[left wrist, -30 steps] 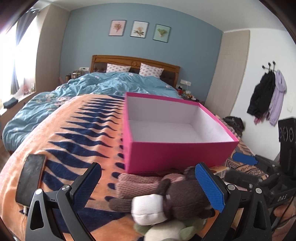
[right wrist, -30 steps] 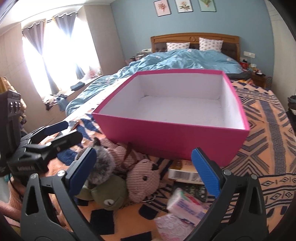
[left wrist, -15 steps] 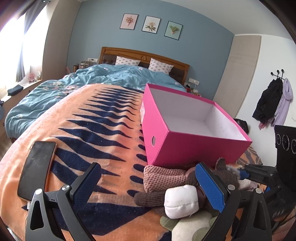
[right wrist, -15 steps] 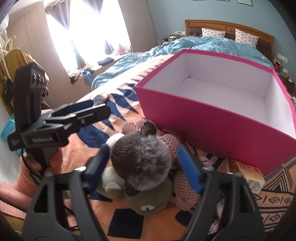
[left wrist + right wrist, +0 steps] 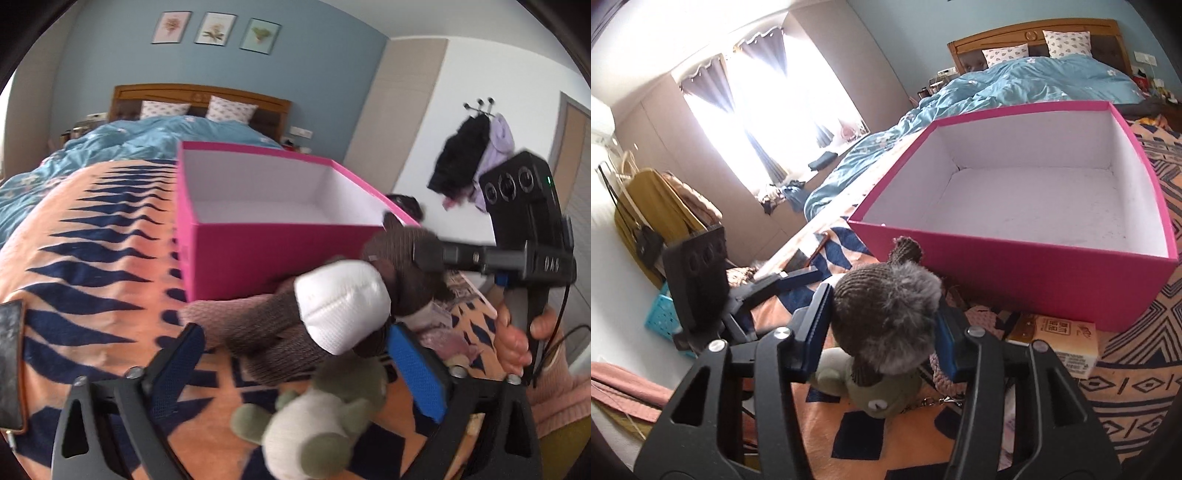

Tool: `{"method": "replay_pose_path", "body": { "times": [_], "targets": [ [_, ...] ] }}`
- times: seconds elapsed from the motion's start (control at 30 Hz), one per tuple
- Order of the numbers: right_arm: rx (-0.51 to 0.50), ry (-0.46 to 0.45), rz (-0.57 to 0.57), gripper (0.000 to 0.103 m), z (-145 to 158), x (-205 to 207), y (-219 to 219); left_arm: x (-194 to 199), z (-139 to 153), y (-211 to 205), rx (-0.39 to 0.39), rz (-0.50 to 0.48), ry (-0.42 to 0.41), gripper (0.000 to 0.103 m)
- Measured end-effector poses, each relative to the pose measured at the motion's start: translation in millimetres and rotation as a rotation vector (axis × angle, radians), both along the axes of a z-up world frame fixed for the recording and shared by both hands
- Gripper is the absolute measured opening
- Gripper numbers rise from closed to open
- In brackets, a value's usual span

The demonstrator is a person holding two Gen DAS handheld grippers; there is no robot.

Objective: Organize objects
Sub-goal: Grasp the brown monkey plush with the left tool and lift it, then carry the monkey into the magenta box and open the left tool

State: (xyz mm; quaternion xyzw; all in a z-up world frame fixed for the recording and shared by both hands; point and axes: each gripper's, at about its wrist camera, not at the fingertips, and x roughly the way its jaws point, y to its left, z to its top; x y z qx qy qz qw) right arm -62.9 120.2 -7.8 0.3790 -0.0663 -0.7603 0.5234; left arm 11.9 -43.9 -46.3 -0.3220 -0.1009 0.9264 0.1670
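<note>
Since half a second ago your right tongs (image 5: pixel 882 325) have closed from straddling to clamping the furry head of the brown knitted toy (image 5: pixel 886 314), and the toy now appears lifted clear of the blanket (image 5: pixel 92 258) on the bed. It hangs just in front of the near wall of the pink box (image 5: pixel 1034 273), at about rim height in the left wrist view. Your left tongs (image 5: pixel 295 369) stand wide apart and empty, low over the blanket, with the green toy (image 5: pixel 314 406) between and just ahead of the pads.

Risks, as judged from this moment: the grip is on soft fur and stuffing only, so a quick swing could let the head slip out of the pads. The dangling body and white muzzle (image 5: pixel 343 306) may catch the box wall if you travel forward before rising. A pink knitted toy (image 5: pixel 236 314) lies against the box and touches the brown one; it may drag along. A cardboard carton (image 5: pixel 1060 343) lies at the box's near corner.
</note>
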Motion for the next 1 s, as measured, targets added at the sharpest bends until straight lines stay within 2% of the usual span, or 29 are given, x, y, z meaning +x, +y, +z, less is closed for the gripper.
{"method": "replay_pose_path", "body": {
  "times": [0.07,0.1,0.2,0.33,0.57,0.7,0.83,1.0],
  "targets": [
    [-0.017,-0.002,0.001,0.052,4.0,-0.6,2.0,-1.9,1.2,4.3,0.013,-0.022,-0.008,0.085],
    [-0.02,0.006,-0.005,0.052,6.1,-2.1,1.2,-2.2,3.3,5.1,0.026,-0.036,-0.006,0.077],
    [-0.053,0.011,-0.002,0.052,15.4,-2.6,6.5,-4.2,16.9,6.6,0.06,-0.07,0.012,0.065],
    [-0.101,0.037,0.011,0.052,35.6,-6.3,9.6,-10.1,41.0,9.8,0.046,-0.086,0.055,0.062],
    [-0.147,0.102,0.026,0.052,65.8,-31.4,-0.8,-45.8,79.7,11.5,-0.069,-0.064,0.104,0.062],
    [-0.124,0.072,0.033,0.052,61.1,-55.8,-12.2,-74.4,78.0,5.7,-0.116,-0.043,0.067,0.062],
    [-0.097,0.0,0.04,0.052,41.8,-80.2,-19.2,-101.6,61.0,-4.9,-0.094,-0.041,-0.017,0.062],
    [-0.056,-0.096,0.042,0.052,10.9,-103.0,-28.0,-115.9,35.1,-3.9,-0.13,-0.032,-0.093,0.062]
  ]
}}
